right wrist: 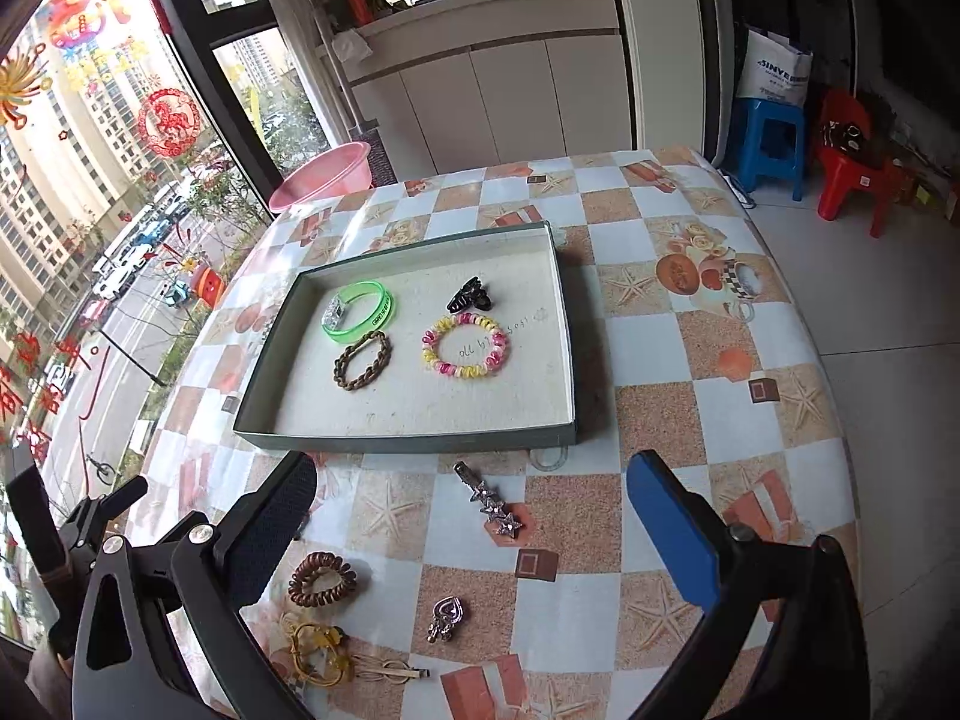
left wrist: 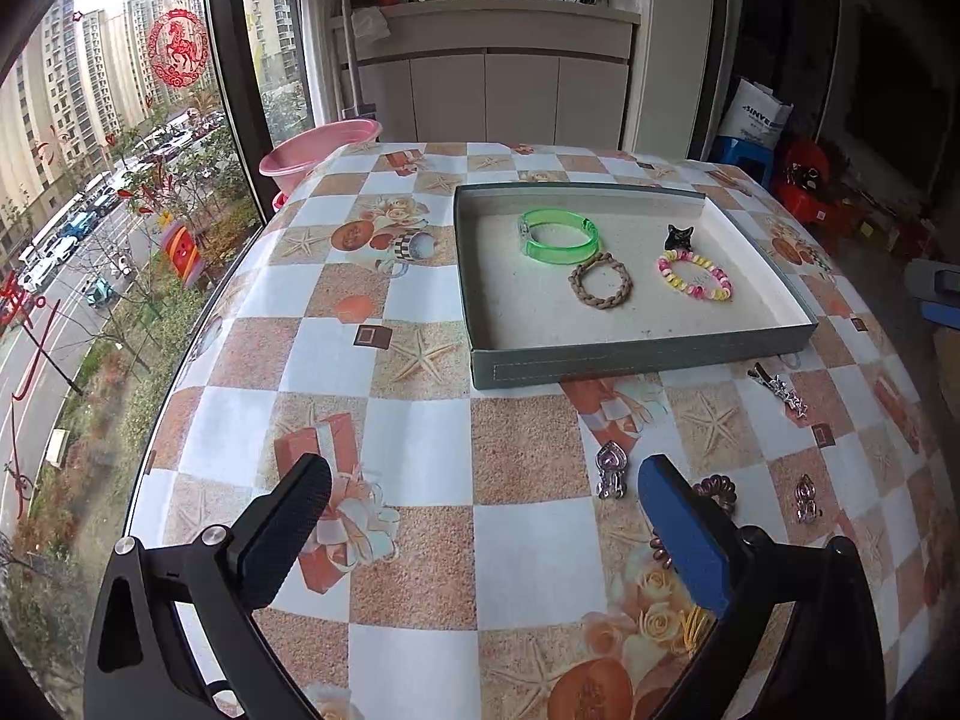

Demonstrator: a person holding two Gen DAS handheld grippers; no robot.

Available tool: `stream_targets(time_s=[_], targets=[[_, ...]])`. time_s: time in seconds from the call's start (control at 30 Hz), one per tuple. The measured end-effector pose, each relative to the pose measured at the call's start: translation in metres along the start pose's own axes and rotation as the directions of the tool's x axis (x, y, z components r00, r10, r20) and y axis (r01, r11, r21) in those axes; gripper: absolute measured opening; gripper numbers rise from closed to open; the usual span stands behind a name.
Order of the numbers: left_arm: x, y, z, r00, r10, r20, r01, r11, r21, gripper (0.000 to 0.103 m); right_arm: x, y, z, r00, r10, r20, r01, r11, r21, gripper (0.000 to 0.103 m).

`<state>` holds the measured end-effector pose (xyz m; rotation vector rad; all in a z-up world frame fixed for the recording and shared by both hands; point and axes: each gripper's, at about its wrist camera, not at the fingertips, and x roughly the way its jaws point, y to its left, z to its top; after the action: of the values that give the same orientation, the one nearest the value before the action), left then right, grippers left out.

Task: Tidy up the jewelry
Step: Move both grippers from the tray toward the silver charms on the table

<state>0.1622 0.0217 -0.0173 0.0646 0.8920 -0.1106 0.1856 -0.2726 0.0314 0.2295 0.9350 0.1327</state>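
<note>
While both grippers hang wide and empty, left gripper [left wrist: 486, 534] and right gripper [right wrist: 474, 528], the white bag [right wrist: 774, 69] upper right reads "SINVE"; mid-frame, the grey tray [right wrist: 414, 435] holds a green bangle [right wrist: 360, 312], braided bracelet [right wrist: 363, 357], and pink-yellow coil [right wrist: 465, 345].

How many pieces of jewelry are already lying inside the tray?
4. The green bangle lies at the far left, the brown braided bracelet just in front of it, the black claw clip at the far middle, and the pink-and-yellow coil bracelet before it. Nothing looks hidden.
</note>
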Motion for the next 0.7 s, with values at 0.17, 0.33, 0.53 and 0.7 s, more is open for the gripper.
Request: stream_targets(time_s=[0.17,0.33,0.53,0.7], targets=[[0.003,0.001,-0.021,1.000,-0.006,-0.027,0.005,1.000,-0.008,0.103,-0.006,0.003,-0.023,0.999,0.013,-0.031,-0.012,1.000,0.013,0.103],[0.012,0.001,-0.031,0.998,-0.012,-0.057,0.011,1.000,-0.022,0.103,-0.003,0.006,-0.051,0.998,-0.007,-0.068,0.008,1.000,0.005,0.103],[0.024,-0.003,-0.036,0.997,-0.025,-0.079,0.024,1.000,-0.011,0.103,0.016,0.005,-0.085,0.991,-0.024,-0.135,0.027,0.999,0.019,0.103],[0.034,-0.006,-0.033,0.996,-0.033,-0.088,0.033,0.999,0.001,0.103,0.030,0.006,-0.105,0.983,-0.061,-0.172,0.065,0.998,0.020,0.103]])
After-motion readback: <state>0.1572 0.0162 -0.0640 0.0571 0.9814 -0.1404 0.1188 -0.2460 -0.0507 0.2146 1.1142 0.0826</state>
